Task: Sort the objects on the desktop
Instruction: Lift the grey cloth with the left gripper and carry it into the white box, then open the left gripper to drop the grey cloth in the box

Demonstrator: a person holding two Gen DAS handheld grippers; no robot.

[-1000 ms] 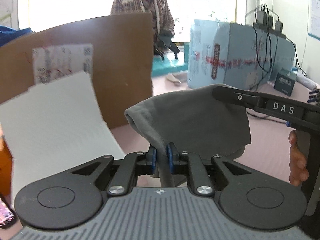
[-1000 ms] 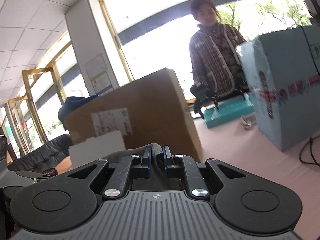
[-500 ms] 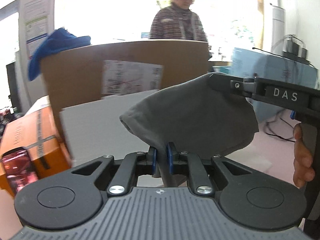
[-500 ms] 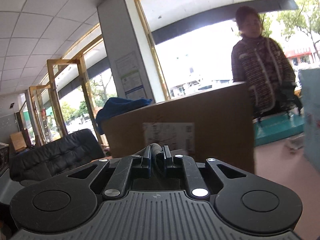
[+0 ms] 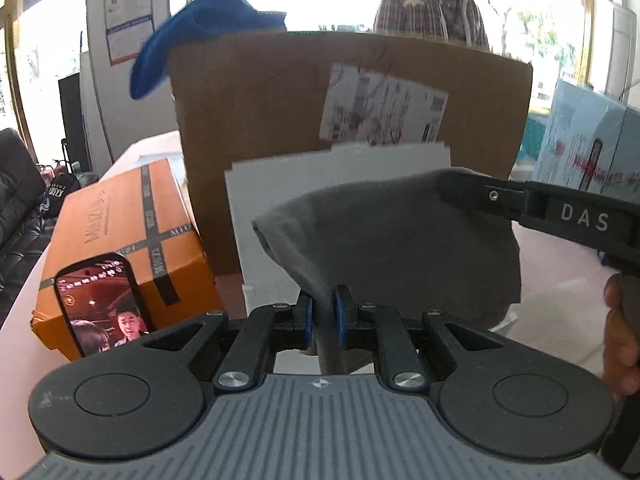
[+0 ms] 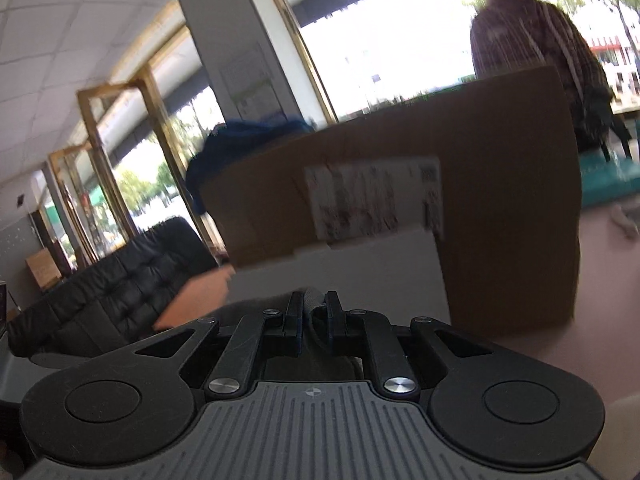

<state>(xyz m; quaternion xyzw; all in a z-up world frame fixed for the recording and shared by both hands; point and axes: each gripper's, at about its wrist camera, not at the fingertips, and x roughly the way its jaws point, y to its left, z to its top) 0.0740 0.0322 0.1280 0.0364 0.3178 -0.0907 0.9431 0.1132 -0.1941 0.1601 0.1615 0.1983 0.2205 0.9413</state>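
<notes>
Jaws of both grippers pinch grey cloth [image 5: 392, 240], stretched left-to-right between them.

A large brown cardboard box [image 5: 280, 128] with a shipping label [image 5: 382, 106] fills the twelve o'clock area. A blue cloth [image 5: 192, 26] drapes over its top corner at eleven o'clock. An orange carton [image 5: 120, 224] sits at nine o'clock, a lit phone [image 5: 102, 300] in front of it. A person in a plaid jacket [image 5: 432, 12] stands behind the box. A black sofa [image 6: 112, 280] lies at nine o'clock.
</notes>
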